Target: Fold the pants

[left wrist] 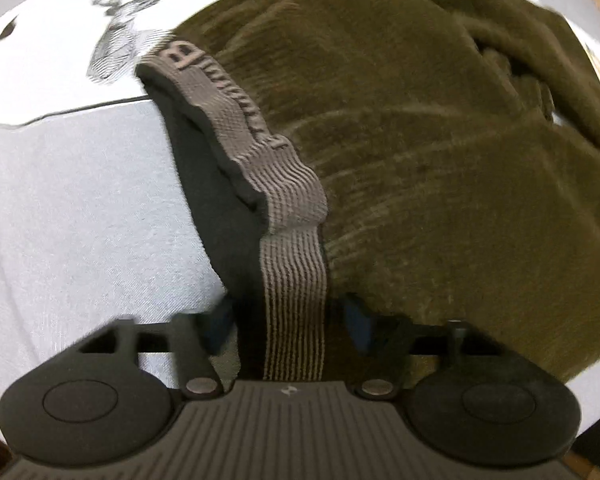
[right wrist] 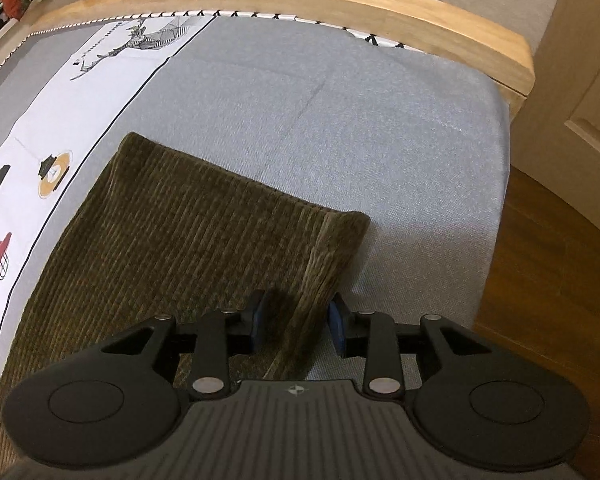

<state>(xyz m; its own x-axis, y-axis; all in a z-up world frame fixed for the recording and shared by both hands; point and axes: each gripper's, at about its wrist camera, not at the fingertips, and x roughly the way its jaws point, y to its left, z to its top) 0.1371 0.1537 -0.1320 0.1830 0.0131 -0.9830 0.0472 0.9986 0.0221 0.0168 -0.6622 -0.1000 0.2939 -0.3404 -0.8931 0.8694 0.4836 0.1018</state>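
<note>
The olive corduroy pants [left wrist: 440, 152] lie on the grey bedcover [left wrist: 80, 216]. Their grey ribbed waistband [left wrist: 292, 272] runs straight between the parted fingers of the left gripper [left wrist: 288, 320]; blur hides whether the pads actually pinch it. The right gripper [right wrist: 296, 326] straddles the right-hand edge of the pants with jaws open, near the hem [right wrist: 332, 248].

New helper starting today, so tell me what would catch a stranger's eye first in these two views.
First, the olive corduroy pants heaped across the left view, their grey ribbed waistband running down between the left gripper's fingers. In the right view a flat pant leg lies on the grey bed cover, its edge between the right gripper's blue-padded fingers. Behind curves a pale wooden bed rail.
</note>
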